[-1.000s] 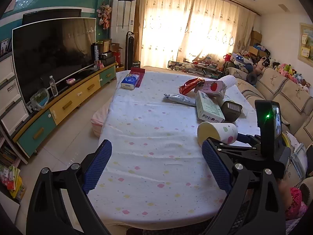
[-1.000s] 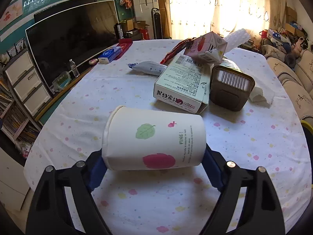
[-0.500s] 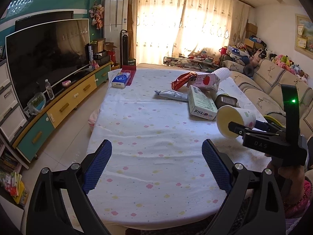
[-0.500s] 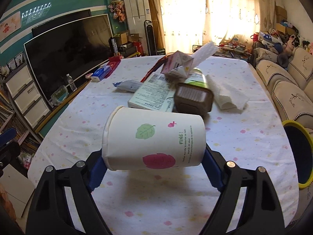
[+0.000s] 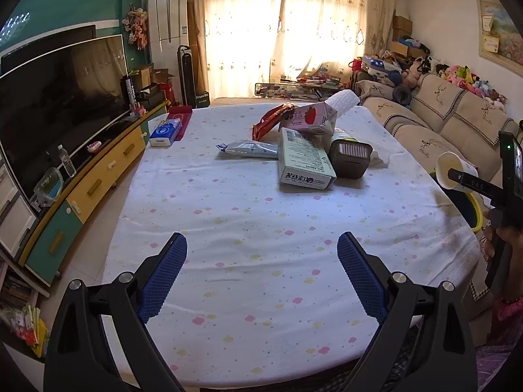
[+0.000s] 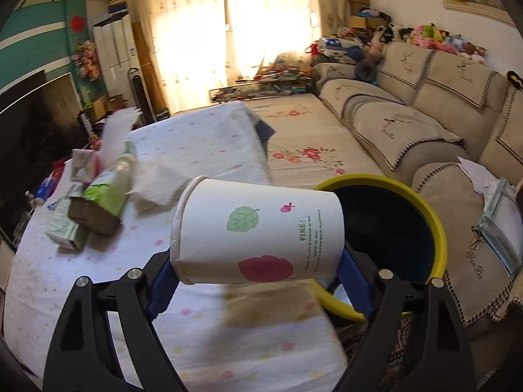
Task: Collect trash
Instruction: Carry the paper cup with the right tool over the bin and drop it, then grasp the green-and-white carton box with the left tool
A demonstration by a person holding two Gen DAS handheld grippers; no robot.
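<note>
My right gripper [image 6: 258, 281] is shut on a white paper cup [image 6: 258, 232] with leaf prints, held sideways just left of a yellow-rimmed bin [image 6: 434, 215] beside the table. The cup [image 5: 452, 171] and bin rim [image 5: 475, 212] also show at the right edge of the left wrist view. My left gripper [image 5: 261, 274] is open and empty over the near part of the spotted tablecloth [image 5: 261, 222]. A pile of trash lies at the table's far middle: a green box [image 5: 304, 161], a brown tub [image 5: 349, 160], a pink carton [image 5: 310, 119], a red wrapper [image 5: 271, 119] and a silver wrapper [image 5: 248, 148].
A blue tissue pack [image 5: 165, 132] lies at the table's far left. A TV [image 5: 62, 98] on a yellow and teal cabinet [image 5: 98, 179] lines the left wall. A beige sofa [image 6: 441, 124] runs along the right, with crumpled tissue [image 6: 157, 186] near the trash pile.
My right gripper has lifted the cup off the table and swung it right, from beside the trash pile to next to the bin. My left gripper stays open.
</note>
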